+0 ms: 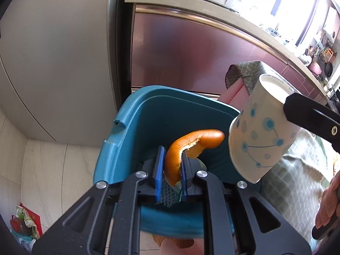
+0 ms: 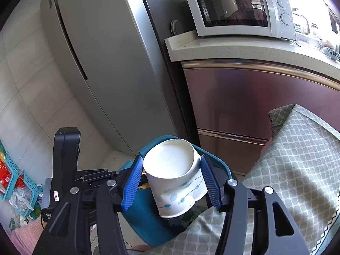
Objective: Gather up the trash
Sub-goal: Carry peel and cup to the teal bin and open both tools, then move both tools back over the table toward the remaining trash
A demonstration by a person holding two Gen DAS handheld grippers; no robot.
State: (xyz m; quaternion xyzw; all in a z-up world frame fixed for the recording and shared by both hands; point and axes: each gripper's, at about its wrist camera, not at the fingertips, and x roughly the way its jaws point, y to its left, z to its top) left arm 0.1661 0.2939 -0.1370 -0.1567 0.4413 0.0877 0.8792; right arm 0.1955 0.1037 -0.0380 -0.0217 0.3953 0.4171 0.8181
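my left claw (image 1: 173, 167) pinches orange peel (image 1: 191, 146), my right claw (image 2: 172, 182) clasps a paper cup (image 2: 176, 176), both above the teal bin (image 1: 148, 116) for dropping.

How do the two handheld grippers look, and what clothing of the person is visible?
Both grippers, the left gripper and the right gripper, have matte black angular frames with cut-out triangular windows and round silver bolts. Their fingers carry ribbed bright blue pads. A black block with a small white label sits on the left one's body. A pink knitted sleeve shows at the lower left edge.
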